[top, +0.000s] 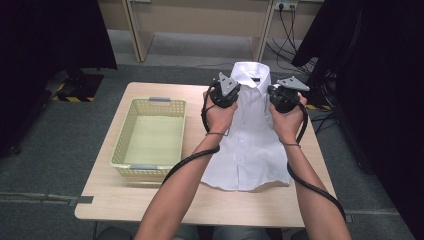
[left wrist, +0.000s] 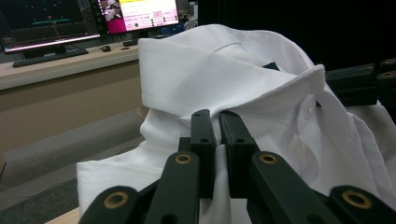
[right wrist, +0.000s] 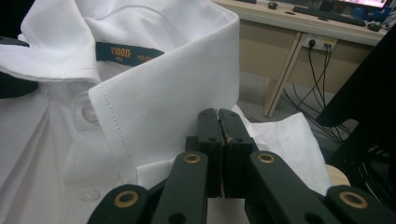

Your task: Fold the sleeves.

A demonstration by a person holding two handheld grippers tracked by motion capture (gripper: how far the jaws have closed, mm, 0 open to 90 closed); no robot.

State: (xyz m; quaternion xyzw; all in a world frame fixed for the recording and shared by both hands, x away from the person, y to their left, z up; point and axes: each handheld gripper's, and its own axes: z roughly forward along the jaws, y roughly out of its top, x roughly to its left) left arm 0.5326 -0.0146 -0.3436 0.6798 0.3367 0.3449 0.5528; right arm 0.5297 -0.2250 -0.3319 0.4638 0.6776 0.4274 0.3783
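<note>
Shirt (top: pixel 250 145): white, buttoned, front up on the desk (top: pixel 125 200), to the right of the basket (top: pixel 150 132). Collar (top: pixel 252 70) at the far edge, hem toward the person. Body narrowed into a panel, sleeves seemingly tucked under; a corner of cloth sticks out past the right shoulder in the right gripper view.

Left tongs (top: pixel 227 92): held at the left shoulder, just below the collar. In the left gripper view the jaws stand nearly together with a fold of white cloth pinched between them (left wrist: pixel 219 135).

Right tongs (top: pixel 282 95): held at the right shoulder, mirror of the left. Jaws fully together (right wrist: pixel 219 135); they appear to nip the shoulder cloth beneath the collar wing, though the pinched edge itself is hard to make out.

Basket: pale yellow, slotted walls, nothing inside, just beside the shirt and apart from it.

Progress, judged: work in hand looks like folding the shirt and stowing it. Done: buttoning, laying flat, side folds. Both shoulders gripped, so the lengthwise fold is likely next, bringing collar toward hem or lifting to double the panel. Left: that fold, smoothing, then transfer into the basket. Roughly the middle of the job.
</note>
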